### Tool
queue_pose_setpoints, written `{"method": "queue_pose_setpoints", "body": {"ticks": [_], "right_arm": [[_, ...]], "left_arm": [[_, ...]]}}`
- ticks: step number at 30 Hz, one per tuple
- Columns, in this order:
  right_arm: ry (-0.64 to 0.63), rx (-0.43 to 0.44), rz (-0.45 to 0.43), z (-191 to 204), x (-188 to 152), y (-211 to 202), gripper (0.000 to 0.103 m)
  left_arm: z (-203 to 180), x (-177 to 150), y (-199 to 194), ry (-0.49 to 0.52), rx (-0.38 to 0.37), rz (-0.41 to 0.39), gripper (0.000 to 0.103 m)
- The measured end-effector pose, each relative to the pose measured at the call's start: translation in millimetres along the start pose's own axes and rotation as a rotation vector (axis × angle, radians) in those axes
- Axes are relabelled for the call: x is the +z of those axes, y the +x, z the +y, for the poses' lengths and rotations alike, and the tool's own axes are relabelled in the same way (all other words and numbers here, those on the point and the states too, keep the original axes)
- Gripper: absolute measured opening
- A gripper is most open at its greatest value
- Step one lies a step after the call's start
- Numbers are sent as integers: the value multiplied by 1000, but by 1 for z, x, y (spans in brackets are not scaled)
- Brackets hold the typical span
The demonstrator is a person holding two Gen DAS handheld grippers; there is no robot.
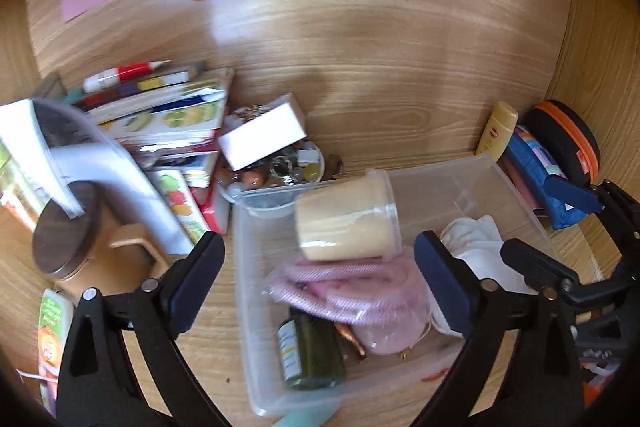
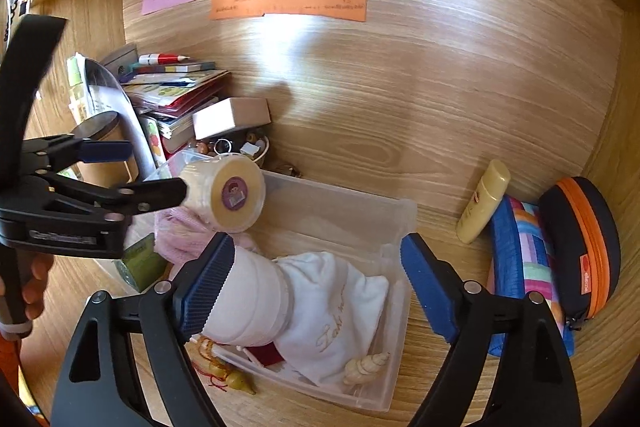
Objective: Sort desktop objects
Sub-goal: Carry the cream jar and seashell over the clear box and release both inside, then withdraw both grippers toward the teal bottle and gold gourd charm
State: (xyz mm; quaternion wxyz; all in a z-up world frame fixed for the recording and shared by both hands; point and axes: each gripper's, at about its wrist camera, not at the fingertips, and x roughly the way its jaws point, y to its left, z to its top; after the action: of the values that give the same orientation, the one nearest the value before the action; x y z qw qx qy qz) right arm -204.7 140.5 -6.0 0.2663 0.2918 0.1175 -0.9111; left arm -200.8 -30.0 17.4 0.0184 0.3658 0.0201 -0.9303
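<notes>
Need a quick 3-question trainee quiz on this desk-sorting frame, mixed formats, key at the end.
1. True or false: the right gripper is clamped shut on the white cloth pouch.
2. Which of these lies inside the clear plastic bin? A) yellow lotion bottle B) small seashell C) orange-zipped round case
3. Fill in: the round plastic jar lies tipped on its side over the ____ bundle at the bin's left end, between the open fingers of the left gripper.

Key: 1 false, its jaws stand open; 2 B; 3 pink.
</notes>
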Motion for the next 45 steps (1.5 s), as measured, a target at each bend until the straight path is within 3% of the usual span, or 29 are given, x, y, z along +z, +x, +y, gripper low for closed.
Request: {"method": "queue_pose_setpoints", "body": {"ticks": [5,9,15,32,45], "right_arm": [[2,5,8,5,4,-11,85],[-24,-2,2,16,1,-21,93],[-70,-39,25,38,-8,-28,93],[-38,-88,116,67,-41,-33,94],[17,-93,257,63,-75,-4,94]], "left_arm": [[10,-11,-17,-17,-4,-8,98],[15,-22,-25,-15,-19,-6,98],[27,-43,-35,-9,-16,0,98],[53,-90,-29,-35,-28,78,98],[45,-122,-8,34,-82,187,98]]}}
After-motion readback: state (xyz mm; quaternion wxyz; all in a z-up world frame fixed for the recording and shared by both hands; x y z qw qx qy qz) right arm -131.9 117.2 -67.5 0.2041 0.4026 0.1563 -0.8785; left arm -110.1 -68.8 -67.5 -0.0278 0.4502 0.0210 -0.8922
